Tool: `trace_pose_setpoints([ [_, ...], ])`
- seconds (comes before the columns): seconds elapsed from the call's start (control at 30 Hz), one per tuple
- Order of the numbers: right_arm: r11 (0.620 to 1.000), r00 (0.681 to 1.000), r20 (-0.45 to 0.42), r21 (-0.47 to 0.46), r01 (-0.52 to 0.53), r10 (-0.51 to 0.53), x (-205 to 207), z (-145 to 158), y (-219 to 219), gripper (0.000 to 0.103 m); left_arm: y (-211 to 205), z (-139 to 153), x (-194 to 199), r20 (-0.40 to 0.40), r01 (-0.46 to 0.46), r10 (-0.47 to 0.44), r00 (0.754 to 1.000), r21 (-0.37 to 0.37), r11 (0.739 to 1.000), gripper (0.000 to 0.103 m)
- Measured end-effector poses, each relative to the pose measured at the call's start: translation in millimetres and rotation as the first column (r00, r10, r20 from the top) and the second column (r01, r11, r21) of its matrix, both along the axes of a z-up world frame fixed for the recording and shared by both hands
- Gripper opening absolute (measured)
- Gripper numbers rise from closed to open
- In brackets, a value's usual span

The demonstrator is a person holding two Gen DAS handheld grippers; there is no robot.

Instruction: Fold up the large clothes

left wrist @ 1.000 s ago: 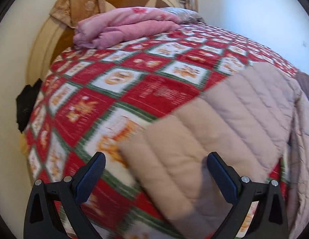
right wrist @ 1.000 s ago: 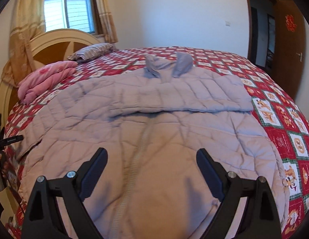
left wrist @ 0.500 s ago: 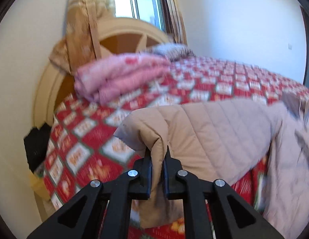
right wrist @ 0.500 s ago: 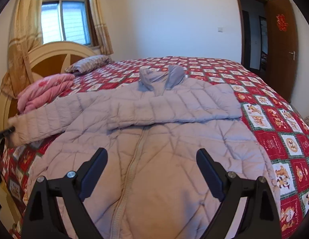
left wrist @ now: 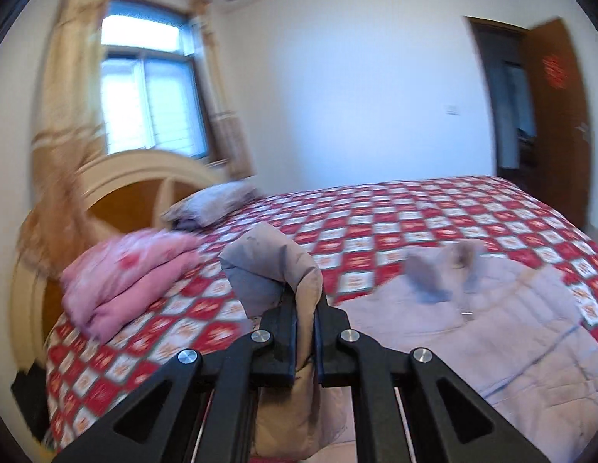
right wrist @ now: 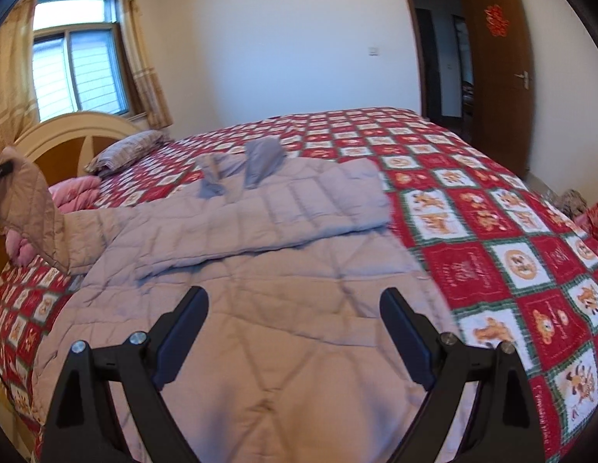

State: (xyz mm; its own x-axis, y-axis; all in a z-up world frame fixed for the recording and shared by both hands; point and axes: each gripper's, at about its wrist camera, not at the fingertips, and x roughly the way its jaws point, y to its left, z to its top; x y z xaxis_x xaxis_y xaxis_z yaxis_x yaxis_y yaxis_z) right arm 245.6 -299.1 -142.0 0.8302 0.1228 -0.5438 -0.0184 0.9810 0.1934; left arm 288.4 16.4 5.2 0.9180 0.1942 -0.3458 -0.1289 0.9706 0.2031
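Since the earlier frames, the sleeve end [left wrist: 277,266] of the quilted coat [right wrist: 268,270] has been lifted clear of the bed [right wrist: 492,208], where a second ago it was lying flat on the red patterned cover between spread jaws. It is now being pinched by the left gripper [left wrist: 306,322], whose jaws are pressed together on the folded fabric, with the cuff bulging above them and the rest of the sleeve hanging down below. In the right wrist view this raised sleeve [right wrist: 27,200] is being held up at the headboard side of the bed, while the body of the coat is lying spread across the bed's near half, front up, with its other sleeve folded across the chest and its grey collar [right wrist: 245,162] pointing toward the far edge of the bed. The right gripper [right wrist: 295,333] is being held above the lower part of the coat, jaws spread wide with nothing between them and not touching the fabric. At the head of the bed, a folded pink blanket [left wrist: 133,274] is resting beside a striped pillow [left wrist: 214,208], both against the rounded headboard [left wrist: 137,181]. No containers are being shown in either view. Beyond the bed's far side, a brown door [right wrist: 495,65] is standing open.
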Motion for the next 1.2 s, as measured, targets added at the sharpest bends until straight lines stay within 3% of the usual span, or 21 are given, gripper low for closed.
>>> trace_pose_setpoints([
  [0.2, 0.999, 0.999, -0.015, 0.005, 0.042, -0.042, -6, -8, -28, 0.093, -105, -25, 21, -0.033, 0.155, -0.154, 0.987, 0.025, 0.988, 0.006],
  [0.37, 0.997, 0.995, -0.066, 0.019, 0.080, -0.078, -4, -25, -50, 0.093, -172, -47, 31, -0.044, 0.212, -0.209, 0.977, 0.069, 0.975, 0.012],
  [0.4, 0.996, 0.994, -0.074, 0.022, 0.084, -0.082, -3, -28, -53, 0.093, -184, -51, 34, -0.053, 0.212, -0.208, 0.977, 0.091, 0.973, 0.024],
  [0.43, 0.996, 0.993, -0.080, 0.024, 0.087, -0.085, -3, -29, -55, 0.093, -191, -54, 33, -0.056, 0.214, -0.209, 0.976, 0.107, 0.971, 0.052],
  [0.47, 0.996, 0.992, -0.089, 0.027, 0.088, -0.086, -2, -31, -56, 0.093, -196, -55, 30, -0.044, 0.212, -0.208, 0.977, 0.116, 0.970, 0.071],
  [0.5, 0.996, 0.992, -0.094, 0.027, 0.087, -0.084, -2, -32, -57, 0.093, -194, -55, 28, -0.020, 0.204, -0.203, 0.979, 0.119, 0.972, 0.096],
  [0.53, 0.996, 0.992, -0.099, 0.024, 0.085, -0.082, -1, -32, -56, 0.093, -194, -53, 25, 0.015, 0.196, -0.199, 0.980, 0.122, 0.973, 0.101],
  [0.6, 0.997, 0.992, -0.106, 0.016, 0.077, -0.075, 2, -32, -55, 0.093, -190, -50, 16, 0.077, 0.201, -0.213, 0.974, 0.136, 0.970, 0.101],
  [0.77, 0.999, 0.994, -0.104, 0.013, 0.040, -0.039, 13, -21, -40, 0.093, -148, -57, 21, 0.077, 0.140, -0.153, 0.985, 0.153, 0.978, 0.102],
  [0.83, 1.000, 0.995, -0.100, 0.016, 0.009, -0.008, 23, -12, -29, 0.093, -117, -70, 32, 0.046, 0.073, -0.081, 0.996, 0.164, 0.984, 0.102],
  [0.9, 0.999, 0.996, -0.091, 0.029, -0.023, 0.025, 34, -3, -18, 0.093, -74, -91, 47, -0.040, -0.012, 0.018, 0.999, 0.145, 0.989, 0.102],
  [1.07, 0.992, 0.987, -0.113, 0.064, -0.106, 0.113, 80, 6, 23, 0.092, 5, -130, 63, -0.186, -0.151, 0.154, 0.970, 0.032, 0.988, 0.101],
  [1.2, 0.990, 0.972, -0.195, 0.065, -0.122, 0.132, 131, -10, 52, 0.082, 38, -157, 68, -0.249, -0.204, 0.201, 0.947, 0.013, 0.979, 0.101],
])
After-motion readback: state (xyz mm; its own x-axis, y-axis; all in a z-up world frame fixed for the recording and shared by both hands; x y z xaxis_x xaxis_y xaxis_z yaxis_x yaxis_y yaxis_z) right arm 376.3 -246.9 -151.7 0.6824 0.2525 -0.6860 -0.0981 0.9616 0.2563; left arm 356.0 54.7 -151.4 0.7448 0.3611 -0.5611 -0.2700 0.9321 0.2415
